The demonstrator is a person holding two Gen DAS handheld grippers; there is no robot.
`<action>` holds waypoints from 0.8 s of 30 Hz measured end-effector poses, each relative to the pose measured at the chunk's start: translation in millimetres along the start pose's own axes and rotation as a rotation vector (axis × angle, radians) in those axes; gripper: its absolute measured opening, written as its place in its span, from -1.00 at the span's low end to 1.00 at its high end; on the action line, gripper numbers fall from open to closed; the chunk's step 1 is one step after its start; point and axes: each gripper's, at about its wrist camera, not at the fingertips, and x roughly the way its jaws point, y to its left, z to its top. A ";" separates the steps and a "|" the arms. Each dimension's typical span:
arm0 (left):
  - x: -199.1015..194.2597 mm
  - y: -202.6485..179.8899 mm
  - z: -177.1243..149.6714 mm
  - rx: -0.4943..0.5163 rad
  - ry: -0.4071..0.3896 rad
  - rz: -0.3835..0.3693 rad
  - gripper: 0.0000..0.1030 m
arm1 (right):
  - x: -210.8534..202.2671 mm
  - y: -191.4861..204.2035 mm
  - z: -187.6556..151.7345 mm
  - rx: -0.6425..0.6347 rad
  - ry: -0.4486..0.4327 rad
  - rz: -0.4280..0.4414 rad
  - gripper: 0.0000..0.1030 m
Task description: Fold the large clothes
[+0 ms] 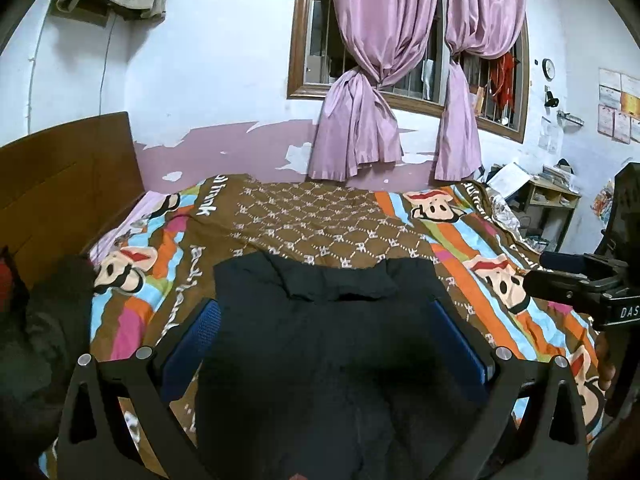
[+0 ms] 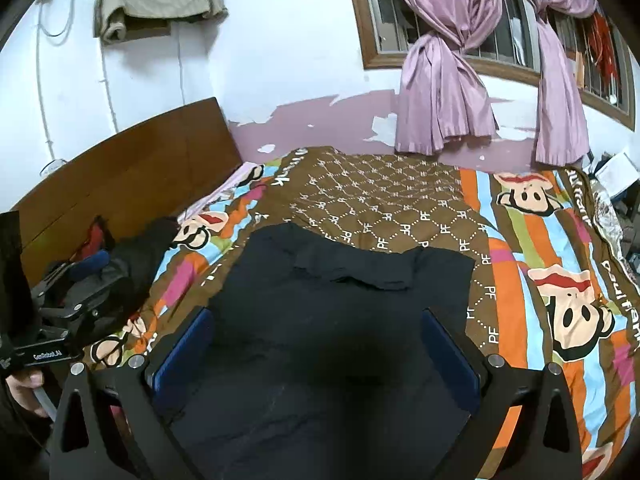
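A large black garment (image 1: 320,352) lies spread flat on the patterned bedspread (image 1: 320,224), its collar end turned back at the far side. My left gripper (image 1: 324,308) hovers over it, open, with blue pads (image 1: 192,344) wide apart and nothing pinched. The right gripper (image 1: 568,280) shows at the right edge of the left wrist view. In the right wrist view the same black garment (image 2: 340,320) fills the middle, and my right gripper (image 2: 316,316) is open above it, blue pads (image 2: 452,352) spread. The left gripper (image 2: 80,292) sits at the left edge, held by a hand (image 2: 24,392).
A heap of dark clothes (image 1: 44,320) lies at the bed's left side by the wooden headboard (image 2: 132,176). Pink curtains (image 1: 360,120) hang over the window behind the bed. A cluttered desk (image 1: 548,196) stands past the bed's right edge.
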 end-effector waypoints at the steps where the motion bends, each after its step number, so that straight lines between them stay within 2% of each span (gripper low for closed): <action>1: -6.8 -0.2 -5.2 0.001 0.003 -0.008 0.97 | -4.2 3.8 -3.9 -0.009 -0.008 0.002 1.00; 7: -33.6 -1.4 -35.7 0.029 0.019 0.003 0.97 | -30.4 26.9 -35.4 -0.047 -0.071 0.008 1.00; 11: -48.1 -7.2 -59.6 0.066 0.010 0.012 0.97 | -36.8 29.2 -59.6 -0.036 -0.077 -0.001 1.00; 16: -56.3 -11.6 -94.9 0.092 0.032 0.015 0.97 | -33.9 25.6 -94.7 -0.010 -0.040 -0.006 1.00; 24: -49.4 -6.4 -146.5 0.074 0.137 -0.021 0.97 | -22.9 24.7 -140.1 -0.036 0.047 -0.007 1.00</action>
